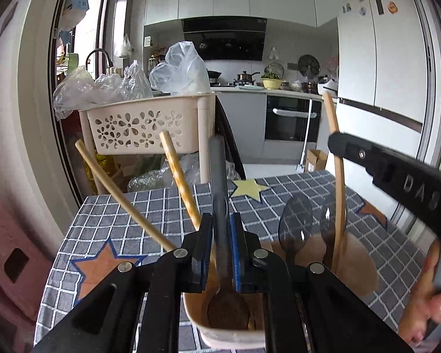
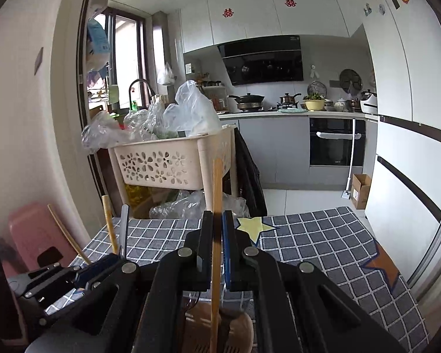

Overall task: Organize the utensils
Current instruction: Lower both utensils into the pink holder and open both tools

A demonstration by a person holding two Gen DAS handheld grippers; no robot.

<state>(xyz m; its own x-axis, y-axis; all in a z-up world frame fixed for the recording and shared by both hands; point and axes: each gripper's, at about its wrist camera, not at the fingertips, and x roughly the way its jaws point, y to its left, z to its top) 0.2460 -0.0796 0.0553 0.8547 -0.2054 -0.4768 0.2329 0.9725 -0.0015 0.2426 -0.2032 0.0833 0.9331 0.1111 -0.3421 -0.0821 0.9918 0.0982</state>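
Note:
My left gripper [image 1: 222, 223] is shut on a grey-handled spoon [image 1: 219, 188], held upright with its bowl down in a beige holder cup [image 1: 220, 332]. Two wooden utensil handles [image 1: 179, 176] lean out of that cup to the left. My right gripper [image 2: 217, 223] is shut on a wooden stick [image 2: 216, 220], upright over a brown holder [image 2: 238, 329]. In the left wrist view the right gripper [image 1: 338, 144] grips that stick [image 1: 339, 194] above a brown cup [image 1: 355, 264] holding a dark plastic spoon [image 1: 295, 220].
A checked grey tablecloth [image 2: 323, 244] with star patches covers the table. A beige floral basket rack [image 1: 144, 126] full of plastic bags stands behind it. A pink stool [image 2: 35, 232] stands at the left. A fridge [image 2: 411, 153] is on the right.

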